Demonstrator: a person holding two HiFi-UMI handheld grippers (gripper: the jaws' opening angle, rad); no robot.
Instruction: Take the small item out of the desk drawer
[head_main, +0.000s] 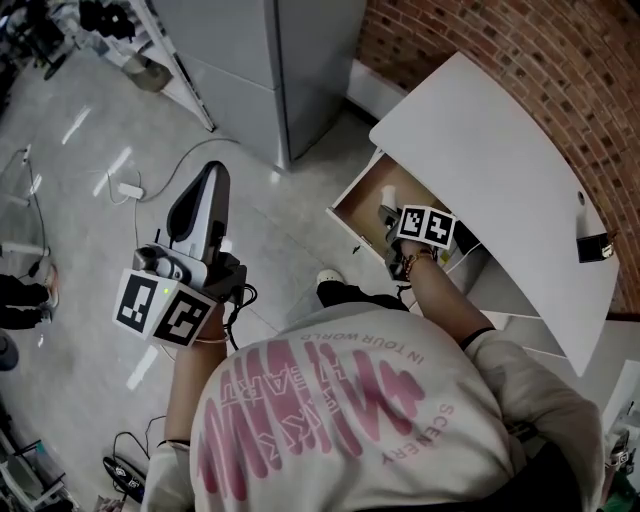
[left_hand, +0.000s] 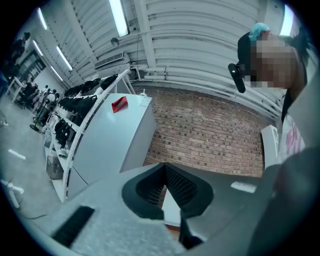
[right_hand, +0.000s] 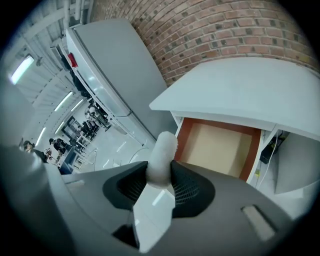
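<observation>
A small white fuzzy roll (right_hand: 162, 156) sits between the pads of my right gripper (right_hand: 163, 169), which is shut on it above and in front of the open desk drawer (right_hand: 220, 143). The drawer's tan floor shows bare in the right gripper view. In the head view the right gripper (head_main: 392, 222) hovers over the drawer (head_main: 352, 228) under the white desk top (head_main: 500, 170). My left gripper (head_main: 207, 190) is held out over the floor at the left. Its jaws (left_hand: 164, 167) meet at the tips with nothing between them.
A grey cabinet (head_main: 270, 70) stands left of the desk against the brick wall (head_main: 520, 40). Cables and a power strip (head_main: 130, 190) lie on the floor. A small black object (head_main: 593, 247) sits at the desk's right edge. The person's foot (head_main: 330, 280) is below the drawer.
</observation>
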